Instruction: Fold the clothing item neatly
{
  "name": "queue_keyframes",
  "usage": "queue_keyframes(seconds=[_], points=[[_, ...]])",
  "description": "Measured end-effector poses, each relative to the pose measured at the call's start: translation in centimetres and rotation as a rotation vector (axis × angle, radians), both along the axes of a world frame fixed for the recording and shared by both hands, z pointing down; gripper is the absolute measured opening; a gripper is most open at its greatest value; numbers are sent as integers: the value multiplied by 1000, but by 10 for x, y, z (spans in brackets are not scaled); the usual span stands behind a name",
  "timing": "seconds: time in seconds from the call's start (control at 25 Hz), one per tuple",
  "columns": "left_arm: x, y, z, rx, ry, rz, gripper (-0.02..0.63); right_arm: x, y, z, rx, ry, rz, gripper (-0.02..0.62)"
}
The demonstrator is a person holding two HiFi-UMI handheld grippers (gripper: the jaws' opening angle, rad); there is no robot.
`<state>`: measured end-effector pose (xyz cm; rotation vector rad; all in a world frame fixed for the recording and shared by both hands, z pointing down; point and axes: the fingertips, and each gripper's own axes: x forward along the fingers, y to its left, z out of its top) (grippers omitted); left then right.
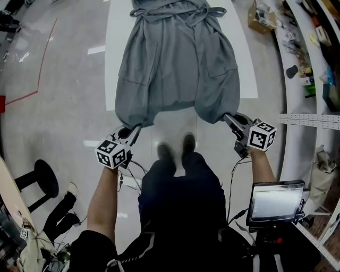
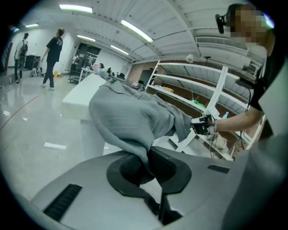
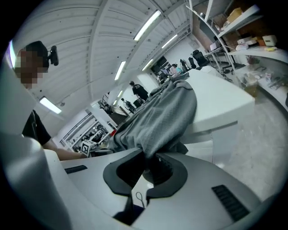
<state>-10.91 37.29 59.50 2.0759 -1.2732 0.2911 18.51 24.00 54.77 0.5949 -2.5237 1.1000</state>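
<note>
Nearest you, your left gripper (image 1: 135, 129) has its fingers (image 2: 130, 168) pinched shut on the left corner of the hem of the long grey woven cloth robe (image 1: 178, 64). Your right gripper (image 1: 227, 118) has its fingers (image 3: 165, 170) clamped tight on the right corner of that hem. Both corners are held out past the near edge of the white rectangular counter (image 1: 113, 58), over the glossy pale floor (image 1: 64, 106), while the middle of the hem stays near that edge. Beyond, the robe lies lengthwise along the counter with its patch pockets (image 1: 220, 66) facing up, and its tied grey belt (image 1: 170, 11) lies toward the far edge
</note>
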Motion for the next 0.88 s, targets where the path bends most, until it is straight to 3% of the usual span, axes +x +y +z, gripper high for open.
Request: queue_keyframes(seconds=[0.24, 0.56, 0.88], points=[[24, 5, -81, 36, 40, 35, 18, -1, -3, -67, 32, 3, -12, 20], [49, -44, -195, 84, 40, 68, 17, -19, -45, -160, 99, -47, -24, 20], [59, -153, -318, 77, 117, 28, 17, -48, -153, -258, 112, -212, -87, 20]])
